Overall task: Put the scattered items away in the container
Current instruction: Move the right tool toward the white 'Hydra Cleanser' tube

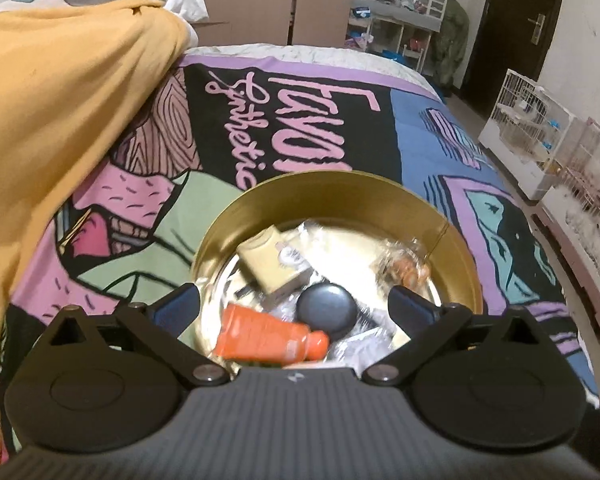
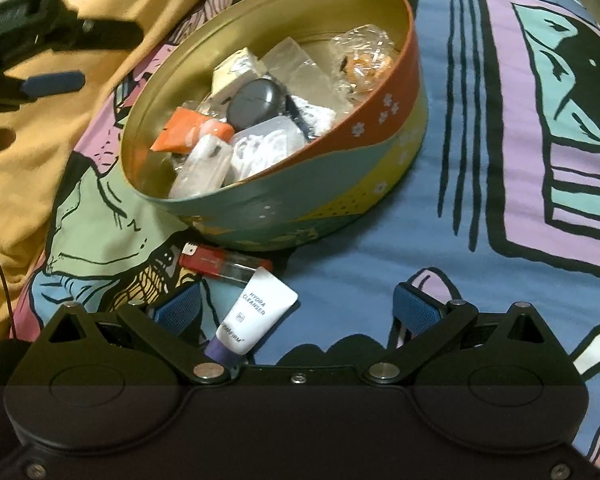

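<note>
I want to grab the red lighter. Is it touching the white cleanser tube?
Cannot tell. In the right wrist view the white cleanser tube has its flat end right at the red lighter, overlapping its clear end, so no gap or contact shows plainly.

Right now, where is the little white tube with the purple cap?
In the right wrist view, the white tube lies on the blanket outside the round tin, just below the red lighter and near the open right gripper's left finger.

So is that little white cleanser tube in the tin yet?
Not yet. The white cleanser tube lies on the bedspread outside the round tin, beside a red lighter, between the right gripper's open jaws.
</note>
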Tool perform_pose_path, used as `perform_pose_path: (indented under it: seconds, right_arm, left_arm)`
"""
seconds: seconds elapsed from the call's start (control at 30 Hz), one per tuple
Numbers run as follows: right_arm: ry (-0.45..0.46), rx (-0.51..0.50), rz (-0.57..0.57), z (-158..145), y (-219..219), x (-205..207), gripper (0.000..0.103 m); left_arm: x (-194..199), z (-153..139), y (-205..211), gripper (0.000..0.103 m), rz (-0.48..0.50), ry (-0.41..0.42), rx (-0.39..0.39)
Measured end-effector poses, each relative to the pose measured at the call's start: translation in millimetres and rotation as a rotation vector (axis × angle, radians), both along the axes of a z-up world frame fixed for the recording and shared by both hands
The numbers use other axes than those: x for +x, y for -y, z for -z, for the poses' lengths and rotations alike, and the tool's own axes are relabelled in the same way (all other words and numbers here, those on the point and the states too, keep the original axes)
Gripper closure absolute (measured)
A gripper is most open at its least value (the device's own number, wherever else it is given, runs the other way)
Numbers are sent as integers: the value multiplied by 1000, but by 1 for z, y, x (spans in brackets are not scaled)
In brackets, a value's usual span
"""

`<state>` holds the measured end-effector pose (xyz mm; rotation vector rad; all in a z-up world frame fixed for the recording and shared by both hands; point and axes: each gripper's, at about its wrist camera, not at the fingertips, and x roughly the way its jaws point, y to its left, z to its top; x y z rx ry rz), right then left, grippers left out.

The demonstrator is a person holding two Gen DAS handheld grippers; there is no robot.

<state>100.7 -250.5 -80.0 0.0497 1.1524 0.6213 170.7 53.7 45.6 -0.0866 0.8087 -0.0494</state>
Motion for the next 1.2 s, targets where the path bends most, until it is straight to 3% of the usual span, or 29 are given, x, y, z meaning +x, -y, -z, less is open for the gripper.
perform_pose_path:
  seconds: [0.37, 0.57, 0.73, 0.97, 1.07, 1.2]
  right_arm:
    - [72, 13, -149, -12, -18, -19, 0]
    - [109, 23, -220, -18, -27, -31, 0]
    - [135, 15, -277, -19, -37, -39, 1]
    - [130, -36, -356, -14, -52, -44, 2]
    - [171, -82, -429, -14, -62, -48, 2]
    - [218, -162, -531, -10, -73, -50, 2]
  left_arm:
    - [-56, 40, -28, 0, 24, -49, -2]
    - [-89, 68, -46, 0, -19, -62, -72]
    - [-113, 88, -50, 0, -12, -58, -77]
    - [-131, 101, -47, 0, 31, -29, -32]
    - [-136, 105, -50, 0, 36, -27, -27]
    - [-140, 103, -57, 0, 27, -20, -91]
